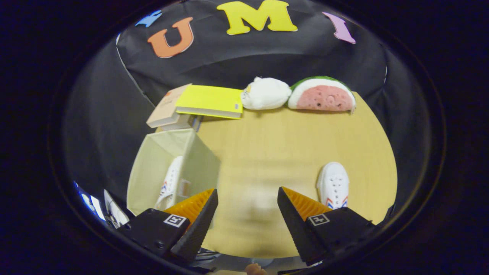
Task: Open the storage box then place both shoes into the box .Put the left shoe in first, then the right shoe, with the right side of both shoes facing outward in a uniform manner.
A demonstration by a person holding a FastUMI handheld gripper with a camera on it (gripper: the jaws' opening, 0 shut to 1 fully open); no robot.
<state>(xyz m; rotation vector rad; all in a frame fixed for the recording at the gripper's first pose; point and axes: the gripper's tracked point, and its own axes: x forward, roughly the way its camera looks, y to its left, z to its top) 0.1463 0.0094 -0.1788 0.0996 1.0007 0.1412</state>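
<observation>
Cream fabric forms the storage box [174,168], which is seen open at the left of the frame, just beyond the left finger. 1 white shoe [170,183] is already stood inside it against the right wall, on its side, so that a flank with coloured stripes faces up and out; which shoe it is cannot be read for certain, though by the task's order it is judged to be the left one. The second shoe [333,184] is left on the wooden table [267,145] at the lower right, just beside the right finger, toe pointing away.

The gripper [247,206] is held above the table with its fingers spread wide and nothing between them, only bare tabletop. That spread is judged to suit an approach to the remaining shoe, which is probably to be grasped next.

At the far edge of the table a yellow book [210,101] on a stack, a white plush [266,93] and a watermelon plush [322,95] are kept well apart from the work.
</observation>
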